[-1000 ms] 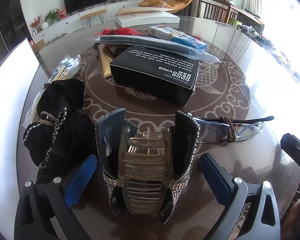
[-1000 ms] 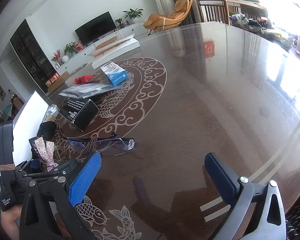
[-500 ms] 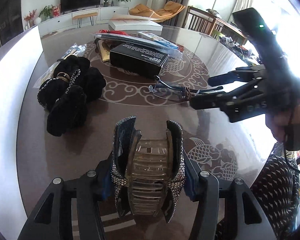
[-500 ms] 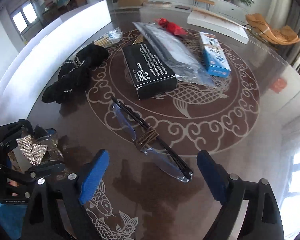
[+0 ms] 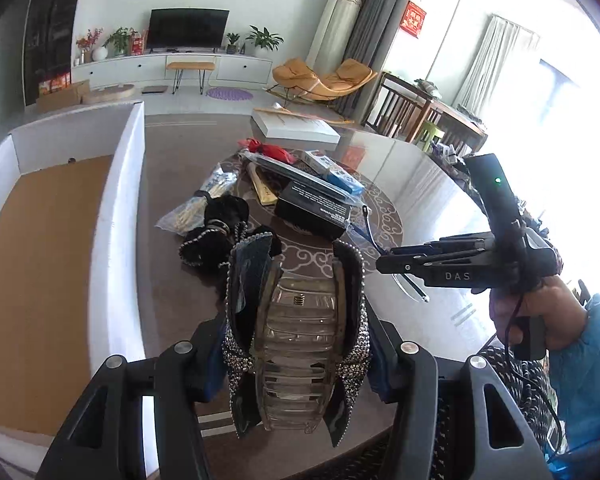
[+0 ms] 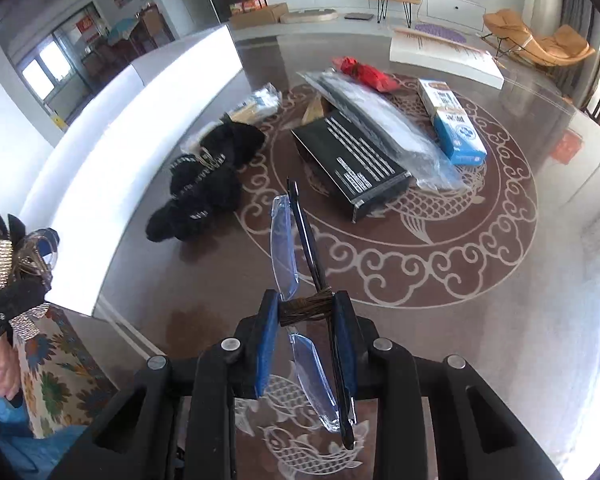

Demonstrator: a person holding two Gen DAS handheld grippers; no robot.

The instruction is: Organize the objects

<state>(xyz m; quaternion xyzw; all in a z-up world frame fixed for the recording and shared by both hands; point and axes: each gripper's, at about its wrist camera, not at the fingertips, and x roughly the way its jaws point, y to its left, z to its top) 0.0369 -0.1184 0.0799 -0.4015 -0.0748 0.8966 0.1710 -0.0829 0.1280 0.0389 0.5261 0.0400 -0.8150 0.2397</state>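
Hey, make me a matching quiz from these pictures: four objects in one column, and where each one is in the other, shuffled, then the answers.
Things:
1. hair claw clip
2. glasses
3. blue and white box
4. black scrunchies

Places:
A. lying on the table beside the white box wall
B. held in the right gripper
C. held in the left gripper
D. lying on the table beside the clear plastic bag

Pairs: 1-C, 2-B, 3-D, 4-A

Right claw (image 6: pixel 305 344) has clamped the glasses (image 6: pixel 300 280), lifting them off the table (image 6: pixel 480 300).
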